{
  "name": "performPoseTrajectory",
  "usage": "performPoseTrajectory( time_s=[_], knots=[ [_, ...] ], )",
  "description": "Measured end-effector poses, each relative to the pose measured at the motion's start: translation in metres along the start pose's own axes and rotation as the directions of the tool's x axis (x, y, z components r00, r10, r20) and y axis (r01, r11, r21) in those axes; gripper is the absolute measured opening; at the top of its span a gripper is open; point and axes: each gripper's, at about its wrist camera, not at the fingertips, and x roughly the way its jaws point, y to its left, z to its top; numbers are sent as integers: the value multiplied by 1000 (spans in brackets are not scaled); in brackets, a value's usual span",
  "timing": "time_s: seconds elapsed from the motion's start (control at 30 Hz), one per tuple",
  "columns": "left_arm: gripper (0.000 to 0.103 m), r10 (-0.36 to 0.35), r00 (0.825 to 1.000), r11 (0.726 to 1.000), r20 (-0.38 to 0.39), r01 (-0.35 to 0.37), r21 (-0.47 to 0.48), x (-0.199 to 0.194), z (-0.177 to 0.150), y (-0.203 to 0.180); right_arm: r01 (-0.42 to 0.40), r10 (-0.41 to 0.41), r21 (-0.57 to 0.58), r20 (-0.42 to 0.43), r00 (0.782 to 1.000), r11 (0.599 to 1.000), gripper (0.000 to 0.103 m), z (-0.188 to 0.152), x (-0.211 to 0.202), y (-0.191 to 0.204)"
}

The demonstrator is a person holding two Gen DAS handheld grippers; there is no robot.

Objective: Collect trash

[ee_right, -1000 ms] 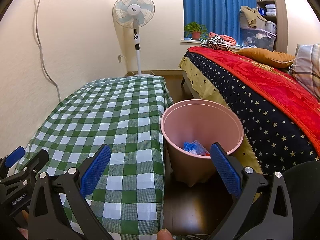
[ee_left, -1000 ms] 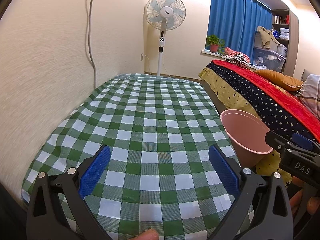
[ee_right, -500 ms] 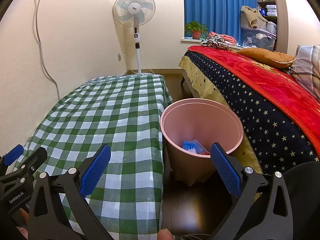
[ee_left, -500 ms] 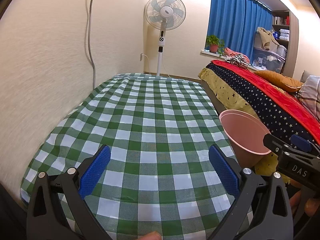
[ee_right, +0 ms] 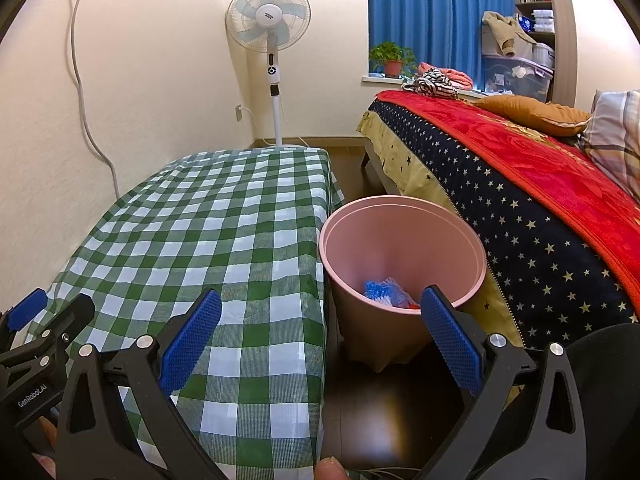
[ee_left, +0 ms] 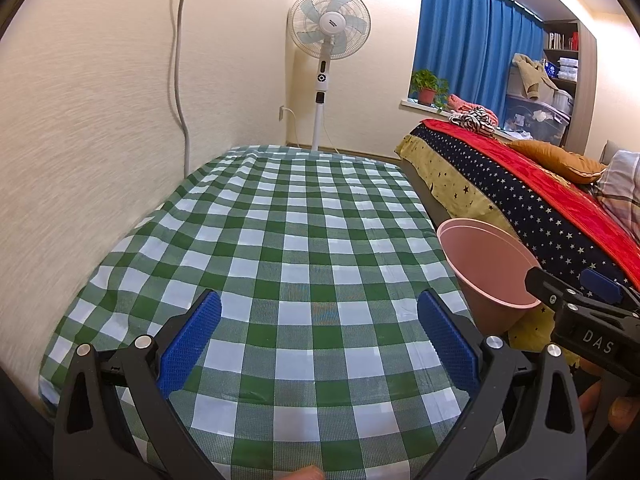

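Green-and-white checked cloth (ee_left: 304, 248) covers the table beneath the left gripper (ee_left: 318, 340). Left gripper is held level and low over the near end of the table, pointing along its length toward the standing fan (ee_left: 329, 32); its blue-padded fingers (ee_left: 190, 340) are spread wide with nothing between them. A fingertip of the holding hand shows at the bottom edge of the left wrist view.

Right gripper (ee_right: 320, 336) sits to the right of the left one, over the table's right edge and the dark floor (ee_right: 384, 412). It points forward and slightly down; fingers (ee_right: 450, 340) spread wide, nothing held. In the left wrist view the right gripper appears at the far right edge, in front of the bin's rim; in the right wrist view the left gripper's tip shows at the lower left.

Pink trash bin (ee_right: 400, 264) stands on the floor just ahead of the right gripper, between the table's side and the bed (ee_right: 540, 208). Right finger overlaps the bin's near rim in the view; contact cannot be told. Crumpled blue trash (ee_right: 382, 291) with a bit of red lies at the bottom of the bin.

Blue curtain (ee_right: 424, 16) and potted plant (ee_right: 392, 58) are far ahead, past the bed.
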Motion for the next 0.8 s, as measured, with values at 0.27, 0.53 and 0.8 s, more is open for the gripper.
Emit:
performPoseTrajectory(
  time_s=[0.27,0.53,0.8],
  knots=[
    [95,-1,1000,1000,0,1,0,0,0,-1,0,0,-1,0,1000,1000,98,0,0,0],
    [95,-1,1000,1000,0,1,-1,0,0,-1,0,0,-1,-1,1000,1000,98,0,0,0],
    [95,0,1000,1000,0,0,0,0,-1,0,0,0,-2,-1,1000,1000,98,0,0,0]
  ],
)
